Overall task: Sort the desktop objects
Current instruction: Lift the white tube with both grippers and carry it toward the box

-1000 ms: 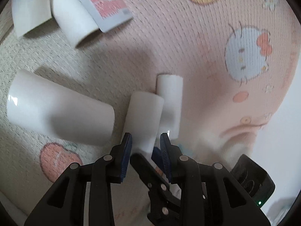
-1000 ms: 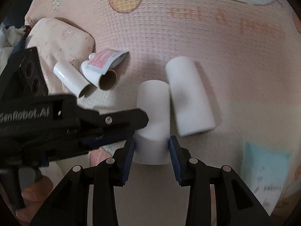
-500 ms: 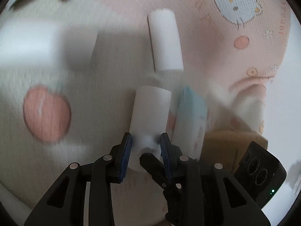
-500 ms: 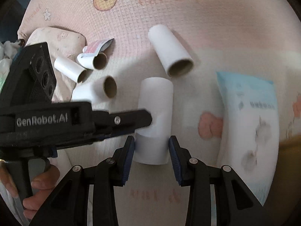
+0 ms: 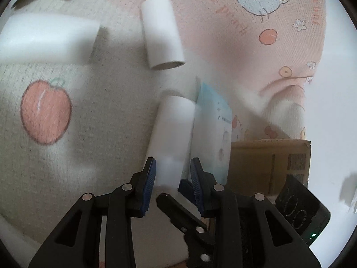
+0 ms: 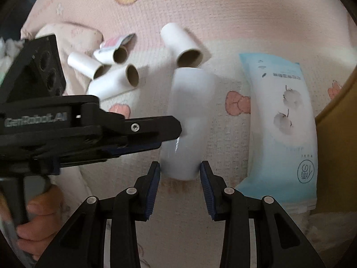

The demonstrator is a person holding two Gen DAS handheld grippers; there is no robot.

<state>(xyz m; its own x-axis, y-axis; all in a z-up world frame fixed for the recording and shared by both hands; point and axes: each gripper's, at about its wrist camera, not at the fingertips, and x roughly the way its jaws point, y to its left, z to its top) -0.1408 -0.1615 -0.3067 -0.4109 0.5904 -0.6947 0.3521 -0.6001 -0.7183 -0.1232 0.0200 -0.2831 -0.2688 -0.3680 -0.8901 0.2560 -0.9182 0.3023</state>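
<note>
A white paper tube is held up over the pink cartoon blanket by both grippers at once. My left gripper is shut on its near end. In the right wrist view my right gripper is shut on the same white tube, and the left gripper reaches in from the left and clamps its middle. Another loose tube lies beyond on the blanket. A light blue tissue pack lies just right of the held tube.
Several more tubes and a pink-red sachet lie in a cluster at the left. A brown cardboard box stands right of the tissue pack. A person's hand grips the left gripper's handle.
Both grippers carried the white tube across the blanket toward the blue pack and the box. The other tubes slid away to the upper left of the views.
</note>
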